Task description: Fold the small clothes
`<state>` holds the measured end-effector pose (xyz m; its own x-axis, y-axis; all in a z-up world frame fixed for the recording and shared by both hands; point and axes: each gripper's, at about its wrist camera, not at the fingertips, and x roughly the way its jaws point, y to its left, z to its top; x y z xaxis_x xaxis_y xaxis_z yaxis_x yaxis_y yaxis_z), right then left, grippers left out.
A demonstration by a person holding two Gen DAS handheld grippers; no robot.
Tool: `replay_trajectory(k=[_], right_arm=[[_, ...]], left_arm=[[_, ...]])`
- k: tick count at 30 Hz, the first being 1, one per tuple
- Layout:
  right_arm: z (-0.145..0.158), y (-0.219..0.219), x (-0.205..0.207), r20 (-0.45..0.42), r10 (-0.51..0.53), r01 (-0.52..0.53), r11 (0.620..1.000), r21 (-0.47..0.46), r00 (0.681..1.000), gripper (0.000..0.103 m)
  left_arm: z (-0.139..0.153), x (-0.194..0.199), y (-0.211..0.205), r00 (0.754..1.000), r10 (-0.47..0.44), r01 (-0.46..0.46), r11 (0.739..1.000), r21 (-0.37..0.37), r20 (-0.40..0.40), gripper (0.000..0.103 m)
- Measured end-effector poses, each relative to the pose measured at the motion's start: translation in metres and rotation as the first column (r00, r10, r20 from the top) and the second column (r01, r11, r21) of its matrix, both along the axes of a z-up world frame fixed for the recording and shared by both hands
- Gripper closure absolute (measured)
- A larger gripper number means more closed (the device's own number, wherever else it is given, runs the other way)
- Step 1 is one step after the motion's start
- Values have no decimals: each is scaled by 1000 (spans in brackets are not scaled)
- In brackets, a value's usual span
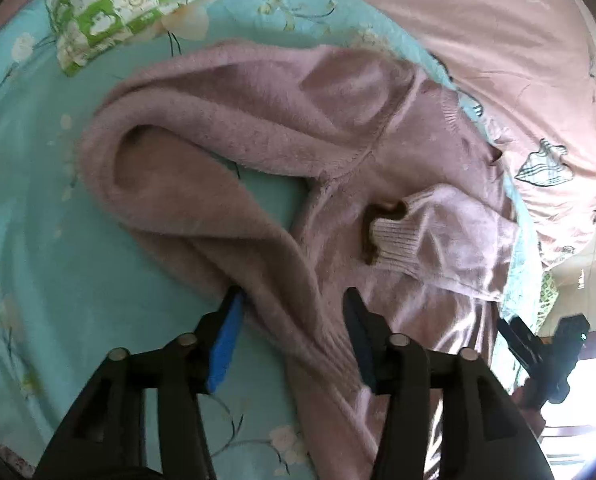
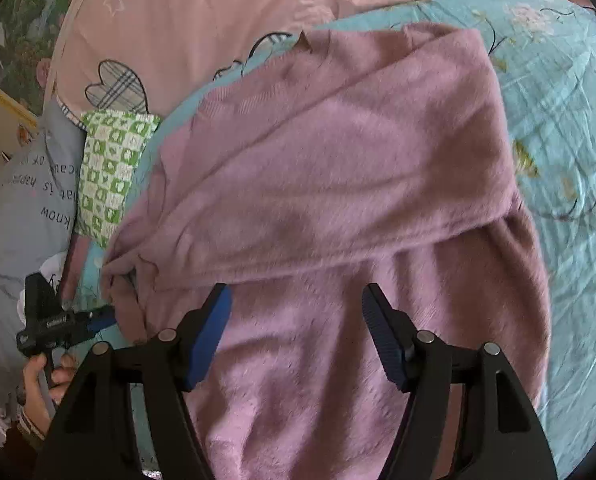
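Left gripper (image 1: pixel 292 300): jaws stood apart, straddling a sleeve of the pink sweater without clamping it; the blue pad lay just beside the sleeve's left edge, over the bed's teal sheet.
Right gripper (image 2: pixel 296 296): jaws stood apart above the sweater's lower body, holding nothing; whether the tips touched the knit could not be told.
Pink sweater (image 2: pixel 338 168): lay spread on the bed, one part folded across the body in the right wrist view; in the left wrist view one sleeve looped out over the sheet, and the other sleeve's ribbed cuff (image 1: pixel 398 244) rested folded on the body.
Teal sheet (image 1: pixel 38 240): a floral-printed cover under the sweater, bare around the looped sleeve and toward the bed's near edge.
Hand (image 2: pixel 44 380): at the left of the right wrist view, a person's hand gripped the other gripper's handle, near the sweater's bunched corner.
Green checked pillow (image 1: pixel 110 4): lay past the sweater, at the sheet's far edge.
Pink quilt (image 2: pixel 186 20): with plaid heart patches, it lay beyond the sweater on the far side of the bed.
Grey pillow (image 2: pixel 30 200): printed with lettering, it sat beside the green checked pillow.
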<state>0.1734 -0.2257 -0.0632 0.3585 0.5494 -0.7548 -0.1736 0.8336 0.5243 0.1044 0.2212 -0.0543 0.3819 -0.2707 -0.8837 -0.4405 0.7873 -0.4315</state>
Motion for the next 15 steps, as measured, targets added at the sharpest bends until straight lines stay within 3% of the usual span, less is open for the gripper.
replay_trajectory(k=[2, 3, 4, 6, 10, 15], right_arm=[[-1, 6, -4, -13, 3, -3, 1000, 11, 1000, 35], [-2, 7, -7, -17, 4, -4, 1000, 12, 1000, 35], [-2, 11, -9, -17, 6, -5, 1000, 10, 1000, 35], [-1, 9, -17, -9, 6, -6, 1000, 8, 1000, 35], [2, 0, -28, 14, -7, 7, 1000, 8, 1000, 35], [0, -20, -34, 9, -62, 62, 998, 19, 998, 35]], left_arm=[[-11, 8, -2, 1000, 9, -9, 1000, 6, -15, 58], [-16, 11, -4, 1000, 8, -8, 1000, 17, -11, 80], [-19, 13, -7, 1000, 4, -3, 999, 33, -13, 88], [-16, 13, -13, 1000, -3, 2, 997, 74, 8, 94], [15, 13, -30, 995, -40, 29, 994, 109, 93, 96], [67, 31, -70, 965, -129, 104, 987, 120, 228, 96]])
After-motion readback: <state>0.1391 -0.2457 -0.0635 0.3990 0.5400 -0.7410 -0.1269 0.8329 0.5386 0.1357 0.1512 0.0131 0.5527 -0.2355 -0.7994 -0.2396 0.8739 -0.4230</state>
